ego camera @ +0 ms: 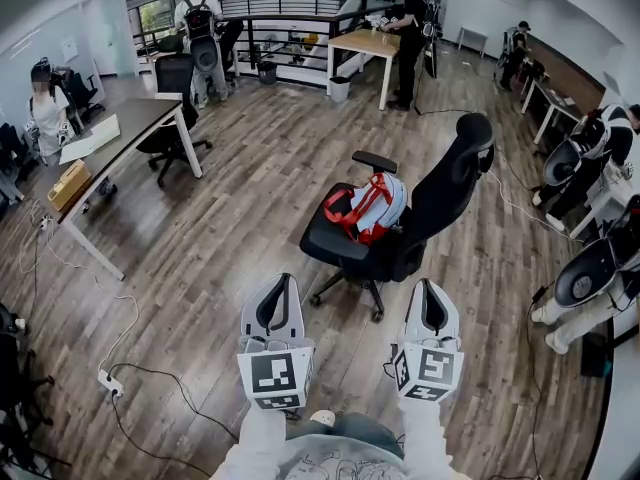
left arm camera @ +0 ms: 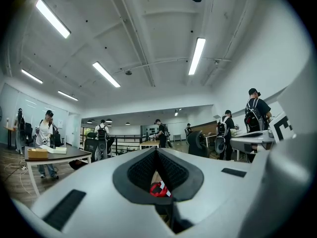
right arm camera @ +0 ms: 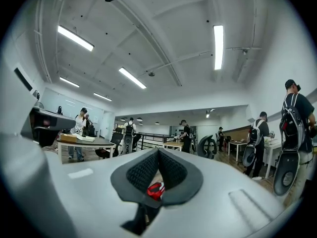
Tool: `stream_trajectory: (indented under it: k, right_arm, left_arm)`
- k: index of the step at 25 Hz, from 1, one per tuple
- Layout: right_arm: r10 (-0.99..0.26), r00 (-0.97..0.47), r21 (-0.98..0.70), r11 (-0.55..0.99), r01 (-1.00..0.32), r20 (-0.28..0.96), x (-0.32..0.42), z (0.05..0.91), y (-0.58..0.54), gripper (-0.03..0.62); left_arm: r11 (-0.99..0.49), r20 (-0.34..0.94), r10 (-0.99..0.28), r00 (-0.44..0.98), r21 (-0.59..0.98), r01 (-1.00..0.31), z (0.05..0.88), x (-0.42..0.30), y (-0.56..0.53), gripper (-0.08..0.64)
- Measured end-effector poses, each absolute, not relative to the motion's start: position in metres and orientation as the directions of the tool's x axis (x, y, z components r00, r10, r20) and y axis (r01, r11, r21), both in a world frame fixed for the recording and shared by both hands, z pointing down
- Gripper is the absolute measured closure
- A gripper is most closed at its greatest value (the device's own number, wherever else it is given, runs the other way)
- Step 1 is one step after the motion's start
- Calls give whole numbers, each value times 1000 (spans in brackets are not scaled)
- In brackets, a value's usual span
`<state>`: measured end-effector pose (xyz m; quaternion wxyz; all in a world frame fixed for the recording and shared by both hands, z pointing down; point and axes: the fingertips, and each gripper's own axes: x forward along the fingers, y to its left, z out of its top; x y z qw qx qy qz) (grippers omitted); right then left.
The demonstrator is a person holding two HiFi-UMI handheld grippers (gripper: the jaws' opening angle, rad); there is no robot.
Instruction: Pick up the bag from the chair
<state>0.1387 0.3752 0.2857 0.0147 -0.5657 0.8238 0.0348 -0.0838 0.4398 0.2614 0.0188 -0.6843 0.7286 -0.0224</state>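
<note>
**Backpack's on the chair, both grippers shut and not near it yet**

The backpack [ego camera: 366, 208] is red, grey and white. It's lying on the seat of a black office chair [ego camera: 450, 183], with the red straps bunched toward the seat's front edge. One of the armrests sits just past it. The chair stands on its wheeled base out in the open on the wood floor [ego camera: 250, 178].

The person has both tools held low and close to their own body, well short of the chair. The left gripper [ego camera: 281, 280] and the right gripper [ego camera: 425, 284] sit side by side with a gap between them, and both point roughly toward the chair. Neither one touches the backpack or the chair. In each gripper view the jaws are pinched together at the tips with nothing caught in them. A scrap of red from the backpack shows through the padded opening behind the tips.

Off to the left there's a long desk [ego camera: 135, 123] with papers and a cardboard box [ego camera: 68, 183] on it, and a second black chair [ego camera: 175, 78] beside it. A white power strip [ego camera: 108, 381] lies on the floor with its cable trailing off. At the back, a person [ego camera: 408, 28] stands at a wooden table [ego camera: 362, 43], and a few other people are around the edges of the room.
</note>
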Motion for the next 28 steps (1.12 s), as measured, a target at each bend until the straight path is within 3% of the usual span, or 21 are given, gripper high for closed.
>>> stream_trajectory:
  k: [11,28]
  right_arm:
    - [-934,-354,47,353,-935,-33,124,302,303,583]
    - [-915,-401,55,399,-915,-33,116,302,67,581]
  left_arm:
    - [56,44,-997,-58,-49,-997,282,-101,365,555]
    - [78,58,-995,-83,-79,-994,283,-98,134,555]
